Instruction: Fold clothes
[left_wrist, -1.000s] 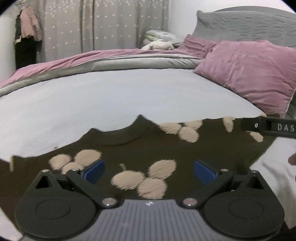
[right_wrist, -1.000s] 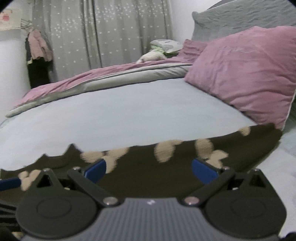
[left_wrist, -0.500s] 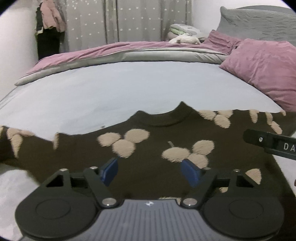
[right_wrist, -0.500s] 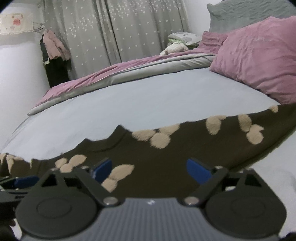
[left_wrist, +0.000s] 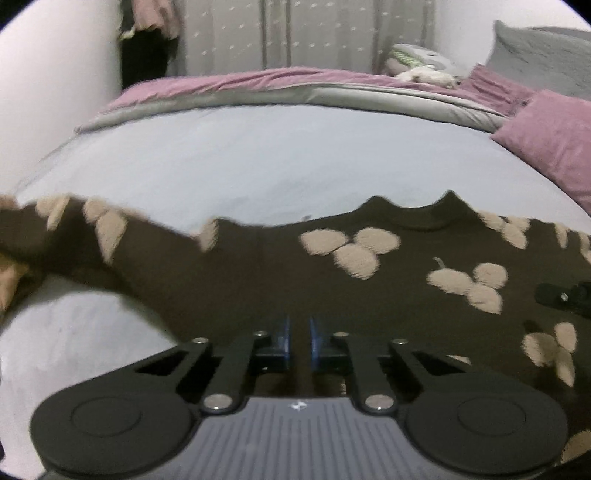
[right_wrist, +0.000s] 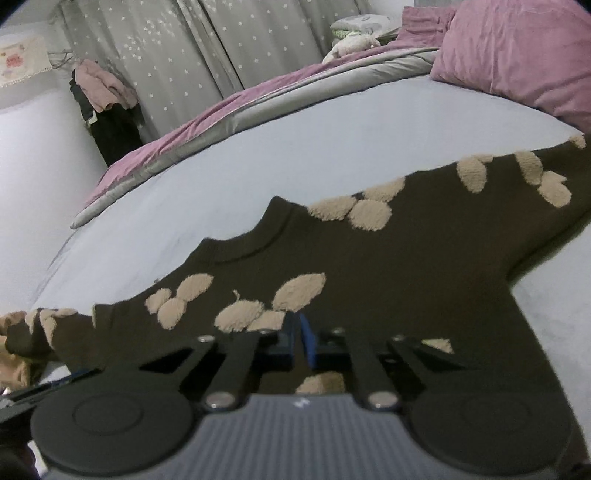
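Bedroom scene: pale blue bed sheet (left_wrist: 280, 158) with a pink-grey duvet (left_wrist: 295, 88) bunched at the far side, pink pillow (right_wrist: 517, 55) on the right, starred curtains (right_wrist: 207, 48) behind.

Dark brown sweater (left_wrist: 258, 280) with tan leaf patches lies spread flat on the sheet, neckline (right_wrist: 240, 247) pointing away from the cameras, one sleeve trailing left and the other right.

Step, as I read it: gripping the near hem to begin the first fold. Left gripper (left_wrist: 297, 334) sits low over the hem region on the sweater's left half; its blue pads (left_wrist: 282, 332) are nearly together with a slim gap, seemingly pinching the knit, though the fabric between them is hard to make out. Right gripper (right_wrist: 297, 332) is likewise low at the near edge, right of centre, jaws drawn almost together on what looks like the cloth.

Both tools point forward along the bed, roughly level; right view is rolled somewhat.

Next move likely calls for lifting both grips together and carrying the hem toward the neckline, keeping the tension even so the knit doesn't bunch or slip out. Sleeves look not yet folded in.
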